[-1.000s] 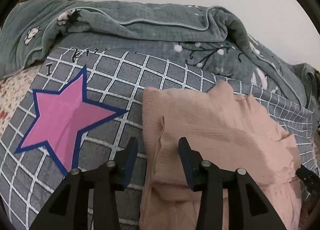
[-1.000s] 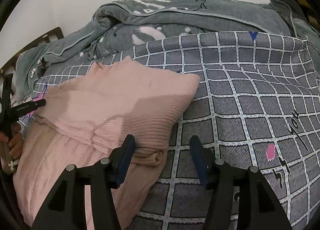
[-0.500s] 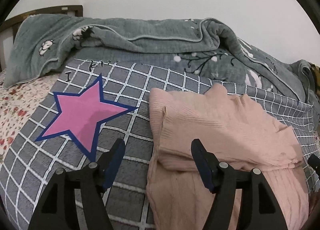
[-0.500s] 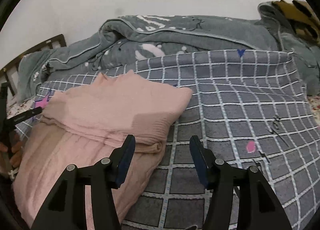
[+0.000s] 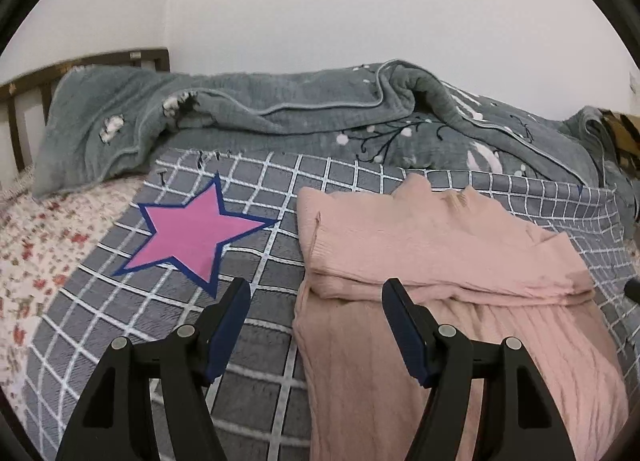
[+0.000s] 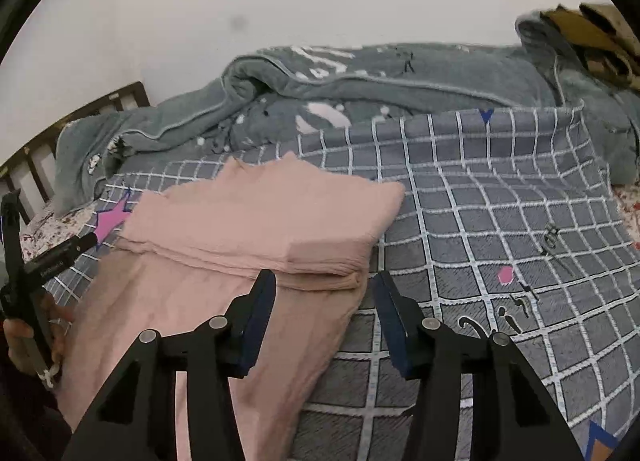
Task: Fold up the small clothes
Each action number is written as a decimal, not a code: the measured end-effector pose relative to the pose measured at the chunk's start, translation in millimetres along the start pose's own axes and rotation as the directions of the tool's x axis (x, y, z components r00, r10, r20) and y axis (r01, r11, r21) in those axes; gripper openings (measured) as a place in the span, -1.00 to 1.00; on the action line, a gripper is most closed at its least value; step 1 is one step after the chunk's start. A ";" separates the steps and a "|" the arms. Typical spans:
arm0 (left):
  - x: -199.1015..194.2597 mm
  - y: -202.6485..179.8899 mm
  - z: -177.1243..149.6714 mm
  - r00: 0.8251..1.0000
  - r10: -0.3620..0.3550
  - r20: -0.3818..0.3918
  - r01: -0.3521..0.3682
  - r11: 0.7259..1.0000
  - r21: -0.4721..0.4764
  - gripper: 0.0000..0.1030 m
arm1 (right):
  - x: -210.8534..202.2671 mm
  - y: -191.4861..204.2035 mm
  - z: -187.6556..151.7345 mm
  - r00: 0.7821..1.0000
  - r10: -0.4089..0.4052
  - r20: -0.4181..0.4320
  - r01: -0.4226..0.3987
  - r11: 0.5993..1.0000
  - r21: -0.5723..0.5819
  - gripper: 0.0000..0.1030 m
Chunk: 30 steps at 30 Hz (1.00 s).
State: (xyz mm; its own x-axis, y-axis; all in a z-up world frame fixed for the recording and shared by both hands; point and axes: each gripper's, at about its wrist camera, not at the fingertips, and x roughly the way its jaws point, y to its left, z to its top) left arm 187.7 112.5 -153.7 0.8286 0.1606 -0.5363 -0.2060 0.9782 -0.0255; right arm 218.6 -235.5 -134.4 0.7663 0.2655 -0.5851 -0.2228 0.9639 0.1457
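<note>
A pink knitted garment (image 5: 440, 261) lies on a grey checked blanket (image 5: 260, 341), its upper part folded down over the lower part; it also shows in the right wrist view (image 6: 260, 229). My left gripper (image 5: 316, 297) is open and empty, raised above the garment's left edge, near the fold. My right gripper (image 6: 326, 293) is open and empty, above the fold's right corner. The left gripper's body (image 6: 28, 261) and the hand holding it show at the left edge of the right wrist view.
A pink star (image 5: 196, 237) is printed on the blanket left of the garment. A rumpled grey-green quilt (image 5: 280, 117) lies along the wall behind. A floral sheet (image 5: 36, 245) and wooden headboard (image 5: 24, 89) are at left. A brown cloth (image 6: 592, 37) lies far right.
Both grippers have drawn back and up from the garment, so more of the bed and wall shows. The left gripper has opened wider. The garment stays folded.
</note>
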 end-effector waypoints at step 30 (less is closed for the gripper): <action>-130.1 34.8 -111.1 0.996 -0.080 -0.042 0.077 0.995 -0.057 0.31 | -108.3 14.0 -128.3 1.000 0.019 -0.006 -0.018 0.999 0.047 -0.06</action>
State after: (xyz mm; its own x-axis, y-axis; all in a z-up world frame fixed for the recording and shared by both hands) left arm 14.9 111.0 -178.5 0.8198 0.0764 -0.5675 -0.1710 0.9785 -0.1152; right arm 55.2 -253.1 -171.4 0.7584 0.2834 -0.5870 -0.2081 0.9587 0.1940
